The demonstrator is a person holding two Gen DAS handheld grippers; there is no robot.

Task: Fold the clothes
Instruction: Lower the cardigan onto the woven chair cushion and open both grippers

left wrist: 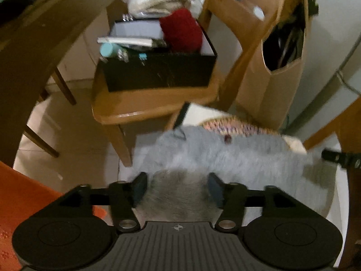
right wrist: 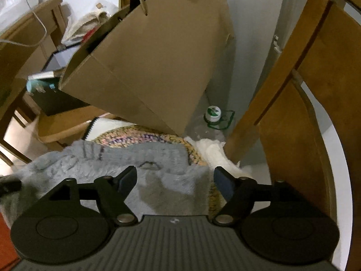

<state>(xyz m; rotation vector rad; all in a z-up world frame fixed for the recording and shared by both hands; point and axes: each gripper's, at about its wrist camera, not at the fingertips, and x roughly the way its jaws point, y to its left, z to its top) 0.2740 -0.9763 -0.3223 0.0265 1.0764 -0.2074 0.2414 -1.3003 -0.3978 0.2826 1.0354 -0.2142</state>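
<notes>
Left claw [left wrist: 177, 188] is held apart, grey fluffy sweater [left wrist: 225, 158] seen directly below and ahead. Right claw [right wrist: 174, 180] likewise spread, nothing clamped. Sweater is spread over colourful knit [right wrist: 144, 139], long axis crosswise between claws; neither judged nearer.

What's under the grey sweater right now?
Beneath the grey sweater a multicoloured crocheted piece sticks out at its far edge, with white fabric beside it. Whatever lies under the sweater's middle is covered.
</notes>
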